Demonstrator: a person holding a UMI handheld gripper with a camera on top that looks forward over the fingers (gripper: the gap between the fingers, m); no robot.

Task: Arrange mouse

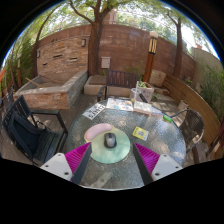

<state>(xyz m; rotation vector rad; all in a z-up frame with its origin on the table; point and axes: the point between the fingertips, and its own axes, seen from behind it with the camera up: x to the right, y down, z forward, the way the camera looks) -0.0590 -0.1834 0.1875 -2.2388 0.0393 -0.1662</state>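
Small dark grey computer mouse (110, 140) sits on a round pale green mat (110, 150) on the glass-top table (160, 130), between the spread, empty gripper (110, 158) fingers. Best approach: centre it, lower squarely, close gently on both sides.

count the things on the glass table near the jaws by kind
mouse: 1
round green pad under the mouse: 1
pink item: 1
small card: 1
total: 4
The gripper is open around the pad.
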